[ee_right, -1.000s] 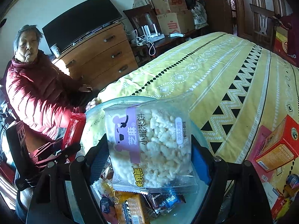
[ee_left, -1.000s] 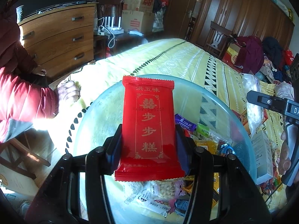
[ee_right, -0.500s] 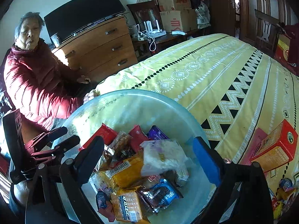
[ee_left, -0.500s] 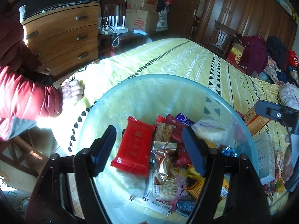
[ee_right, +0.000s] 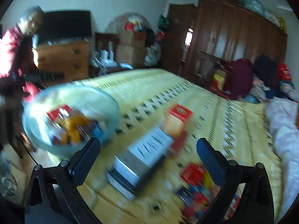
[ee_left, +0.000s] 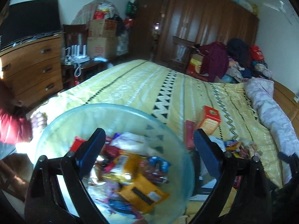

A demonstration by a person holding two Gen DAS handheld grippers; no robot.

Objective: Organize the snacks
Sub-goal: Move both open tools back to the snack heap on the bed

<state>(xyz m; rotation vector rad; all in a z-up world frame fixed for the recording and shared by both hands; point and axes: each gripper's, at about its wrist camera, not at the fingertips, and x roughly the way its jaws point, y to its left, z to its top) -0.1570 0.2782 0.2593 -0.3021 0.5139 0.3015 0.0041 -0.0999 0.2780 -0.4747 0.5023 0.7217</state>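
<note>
One round, translucent glass bowl (ee_left: 61, 123) stands on the bed (ee_left: 142, 85) and holds the crinkly snack packets (ee_left: 134, 169). Both tongs, the left tongs (ee_left: 147, 145) and the right tongs (ee_right: 148, 153), stand wide apart and empty; their jaws have just been opening. Earlier each one clamped a packet over the bowl. Two cardboard boxes, one orange box (ee_right: 177, 119) and one white box (ee_right: 147, 149), lie beside the bowl.
</note>
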